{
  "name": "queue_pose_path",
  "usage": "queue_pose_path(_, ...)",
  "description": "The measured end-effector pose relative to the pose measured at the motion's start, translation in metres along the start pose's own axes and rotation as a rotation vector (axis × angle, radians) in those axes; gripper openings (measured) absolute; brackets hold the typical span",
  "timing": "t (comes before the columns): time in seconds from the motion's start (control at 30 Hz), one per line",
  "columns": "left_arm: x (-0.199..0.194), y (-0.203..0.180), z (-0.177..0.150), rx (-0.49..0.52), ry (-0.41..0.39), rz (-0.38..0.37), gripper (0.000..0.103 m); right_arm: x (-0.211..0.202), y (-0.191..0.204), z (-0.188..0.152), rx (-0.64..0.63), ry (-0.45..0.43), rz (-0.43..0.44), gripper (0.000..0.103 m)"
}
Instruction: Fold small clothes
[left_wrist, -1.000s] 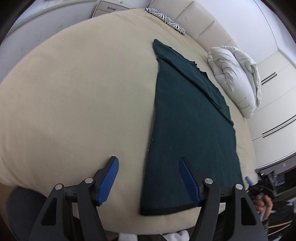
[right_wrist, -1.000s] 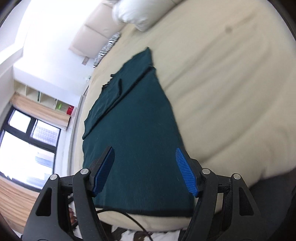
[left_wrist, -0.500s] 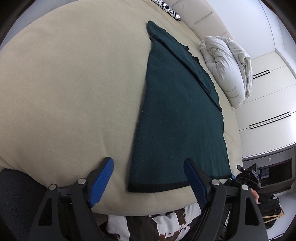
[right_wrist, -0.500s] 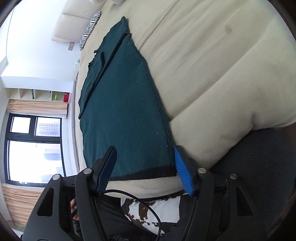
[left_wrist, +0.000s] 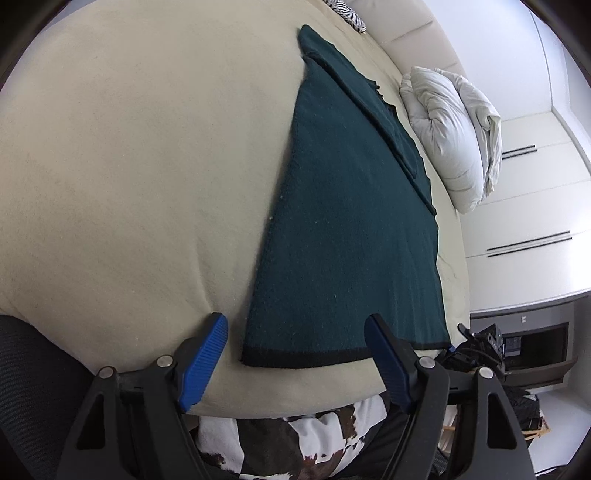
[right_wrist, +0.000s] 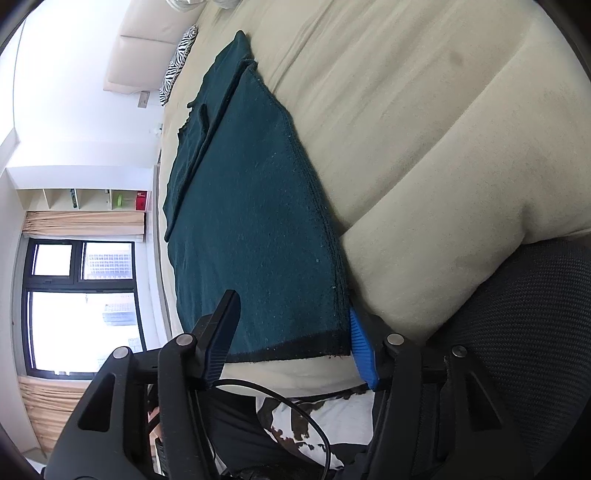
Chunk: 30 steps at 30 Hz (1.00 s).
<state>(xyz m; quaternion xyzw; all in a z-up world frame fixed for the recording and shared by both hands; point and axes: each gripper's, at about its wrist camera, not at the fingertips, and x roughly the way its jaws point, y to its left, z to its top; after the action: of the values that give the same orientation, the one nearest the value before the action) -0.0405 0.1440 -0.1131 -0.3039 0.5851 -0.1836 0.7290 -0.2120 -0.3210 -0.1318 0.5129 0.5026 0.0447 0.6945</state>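
A dark green knit garment (left_wrist: 351, 229) lies flat on the beige bed (left_wrist: 129, 184), its sleeves folded in and its black hem at the near edge. My left gripper (left_wrist: 295, 354) is open, its blue pads straddling the hem's left corner just above the bed edge. In the right wrist view the same garment (right_wrist: 251, 221) shows. My right gripper (right_wrist: 291, 339) is open around the hem's right corner, with one blue pad (right_wrist: 362, 350) beside the garment's side edge. Neither holds cloth.
A white duvet (left_wrist: 454, 129) is bunched at the far right of the bed (right_wrist: 424, 147). A zebra-print pillow (right_wrist: 177, 62) lies at the headboard. A black mesh chair (right_wrist: 517, 332) stands by the bed's near edge. White wardrobes (left_wrist: 535, 184) and a window (right_wrist: 81, 314) flank the room.
Both grippers have drawn back and lowered from over the garment's middle to its near hem. The right gripper has tilted so one pad sits beside the hem's right corner.
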Motion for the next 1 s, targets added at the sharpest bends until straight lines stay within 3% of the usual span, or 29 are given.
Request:
queue_pose_path(0.17,0.001,0.003,0.002,-0.003,0.009,0.001,0.07,-0.002,-0.001,0.0,0.001,0.001,0.001,0.052)
queue_pose_path(0.33,0.001,0.006,-0.001,-0.021,0.01,-0.005,0.053,-0.001,-0.004,0.0,-0.001,0.002,0.002,0.05)
queue_pose_path(0.5,0.004,0.002,-0.002,-0.022,0.018,-0.023,0.05,-0.001,-0.004,0.0,-0.006,0.009,0.001,0.05)
queue_pose_path(0.73,0.002,0.016,0.0,-0.083,0.005,-0.037,0.015,-0.001,-0.007,-0.001,-0.003,0.006,-0.003,0.044)
queue_pose_path(0.83,0.002,0.015,-0.002,-0.08,-0.003,-0.039,0.008,-0.002,-0.008,-0.001,0.0,0.005,-0.006,0.042)
queue_pose_path(1.0,0.001,0.008,-0.003,-0.057,-0.02,-0.034,0.007,-0.002,-0.009,-0.002,-0.002,0.008,-0.011,0.04)
